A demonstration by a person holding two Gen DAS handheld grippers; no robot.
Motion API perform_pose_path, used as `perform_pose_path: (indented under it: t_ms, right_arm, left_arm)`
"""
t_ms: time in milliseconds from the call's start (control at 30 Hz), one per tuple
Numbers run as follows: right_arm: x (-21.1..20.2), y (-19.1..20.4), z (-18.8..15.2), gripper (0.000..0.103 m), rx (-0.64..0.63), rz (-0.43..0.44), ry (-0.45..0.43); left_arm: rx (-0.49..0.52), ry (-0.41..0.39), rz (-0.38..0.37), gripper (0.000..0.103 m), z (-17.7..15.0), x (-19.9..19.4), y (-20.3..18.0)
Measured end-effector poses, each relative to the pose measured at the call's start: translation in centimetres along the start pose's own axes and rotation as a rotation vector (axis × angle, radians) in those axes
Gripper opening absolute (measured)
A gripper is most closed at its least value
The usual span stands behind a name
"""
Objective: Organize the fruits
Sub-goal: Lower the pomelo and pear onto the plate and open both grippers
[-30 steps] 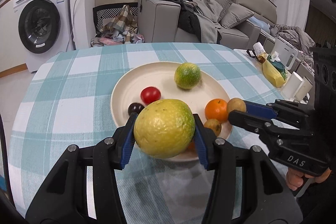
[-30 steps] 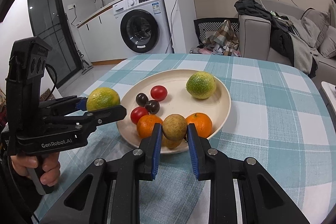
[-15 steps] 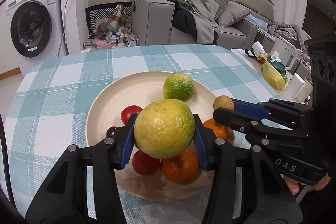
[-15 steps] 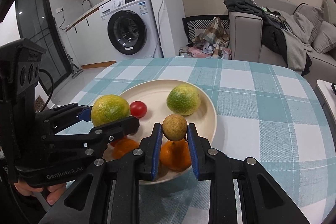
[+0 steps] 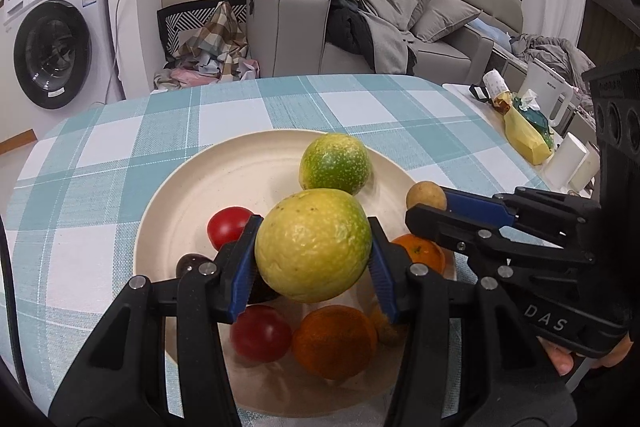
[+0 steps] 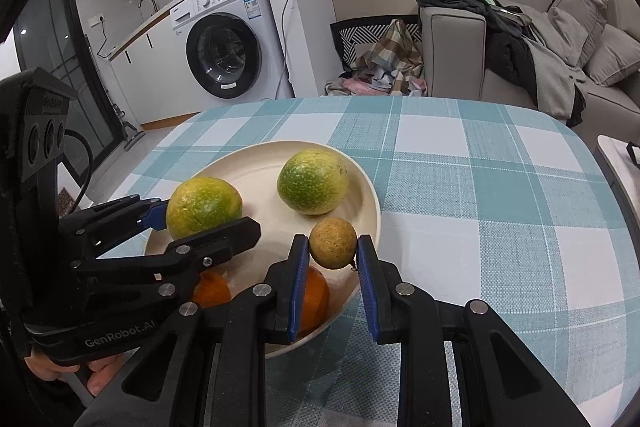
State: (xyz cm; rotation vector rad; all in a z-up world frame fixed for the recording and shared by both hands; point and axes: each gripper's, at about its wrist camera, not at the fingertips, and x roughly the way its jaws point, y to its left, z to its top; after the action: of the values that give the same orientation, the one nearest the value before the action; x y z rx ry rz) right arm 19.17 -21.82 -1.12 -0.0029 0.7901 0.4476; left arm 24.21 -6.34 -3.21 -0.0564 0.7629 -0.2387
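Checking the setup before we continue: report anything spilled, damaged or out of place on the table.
Nothing stands out. The plate sits flat on the checked tablecloth with the fruit inside it, nothing spilled. The left claw grips a yellow-green citrus and the right claw a small brown fruit, both above the plate.

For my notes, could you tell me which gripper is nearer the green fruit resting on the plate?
Right gripper, just in front of the green fruit; left gripper sits further off to its left.
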Motion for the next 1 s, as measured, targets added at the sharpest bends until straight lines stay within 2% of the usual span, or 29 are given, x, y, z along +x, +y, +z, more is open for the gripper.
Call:
perform_pose_path:
  t_ms: [300, 367, 467, 600, 667, 700, 767, 800, 933, 1000]
  right_arm:
    - [0.2, 0.3, 0.0, 0.027, -0.013, 0.002, 0.009]
    - [-0.3, 0.4, -0.1, 0.034, -0.021, 0.004, -0.005]
    - [-1.0, 0.4, -0.4, 0.045, -0.03, 0.004, -0.022]
    - [-2.2, 0.7, -0.9, 0.054, -0.046, -0.005, -0.034]
    - [-2.7, 0.8, -1.2, 0.066, -0.05, -0.007, -0.046]
    - [-3.0, 0.8, -1.3, 0.069, -0.051, -0.003, -0.05]
    - [-3.4, 0.9, -1.6, 0.083, -0.045, 0.0, -0.057]
    - [-3.7, 0.9, -1.8, 0.086, -0.043, 0.002, -0.065]
    - [-4.6, 1.4, -2.5, 0.102, -0.043, 0.009, -0.093]
    - [-5.1, 1.8, -2.8, 0.103, -0.049, 0.005, -0.108]
  left_arm:
    - [-0.013, 0.0, -0.009, 0.047, -0.2, -0.1, 0.4]
    - [-0.01, -0.02, -0.024, 0.049, -0.1, -0.7, 0.4]
    - [0.0, -0.045, -0.002, 0.061, -0.1, -1.8, 0.4]
    - [0.006, -0.077, 0.025, 0.077, -0.7, -3.7, 0.5]
    - [0.004, -0.089, 0.031, 0.084, -1.1, -4.7, 0.8]
    - [0.004, -0.094, 0.028, 0.087, -1.3, -5.2, 0.9]
    - [-0.003, -0.105, 0.039, 0.095, -1.8, -6.2, 1.2]
    - [-0.006, -0.116, 0.057, 0.102, -2.1, -6.8, 1.3]
    - [-0.008, -0.165, 0.062, 0.102, -3.2, -9.3, 1.8]
    - [-0.008, -0.179, 0.068, 0.102, -3.7, -10.3, 2.0]
